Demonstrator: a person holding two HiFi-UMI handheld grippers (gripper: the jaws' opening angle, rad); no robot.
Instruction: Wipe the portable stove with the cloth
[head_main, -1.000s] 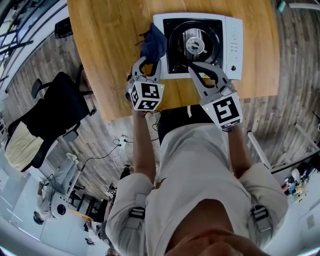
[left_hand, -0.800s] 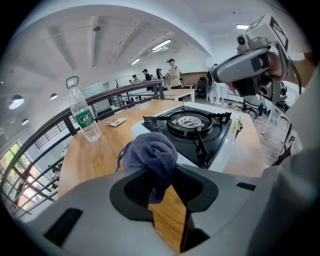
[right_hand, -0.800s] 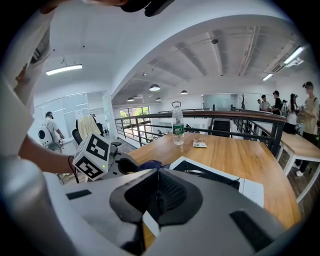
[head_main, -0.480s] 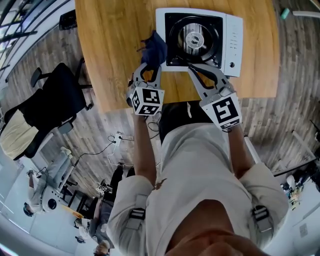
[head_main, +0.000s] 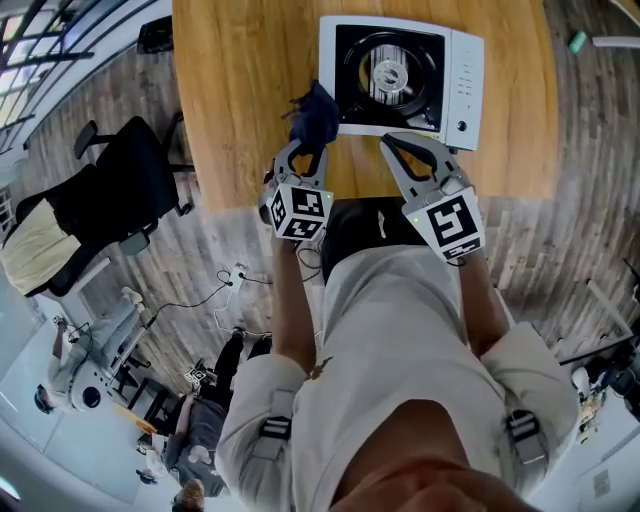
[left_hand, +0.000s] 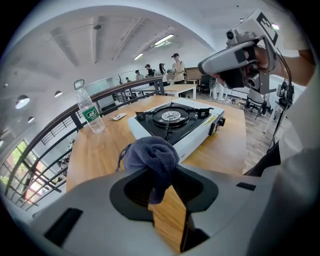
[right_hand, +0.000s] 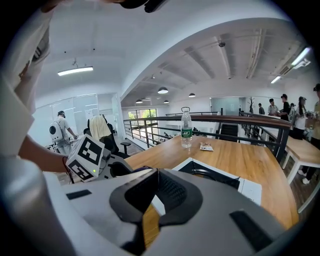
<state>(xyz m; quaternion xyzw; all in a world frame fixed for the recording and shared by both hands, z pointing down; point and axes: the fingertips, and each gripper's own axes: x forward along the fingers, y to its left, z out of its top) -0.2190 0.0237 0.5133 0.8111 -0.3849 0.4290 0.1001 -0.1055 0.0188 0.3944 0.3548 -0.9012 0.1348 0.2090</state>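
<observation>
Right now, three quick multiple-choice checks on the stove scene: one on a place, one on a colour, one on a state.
1. Where is the cloth?
A. Draped over the burner
B. In the left gripper, beside the stove's near-left corner
C. On the floor

2. What colour is the cloth?
A. Dark blue
B. Red
C. Yellow

3. How is the right gripper?
A. Wide open
B. Shut on the cloth
C. Shut, with nothing held

Key:
1 B: the head view shows the cloth bunched at the tips of the left gripper, next to the stove and not on it.
2 A: it shows dark blue in the head view and in the left gripper view.
3 C: the jaws of the right gripper meet, and nothing sits between them.
</observation>
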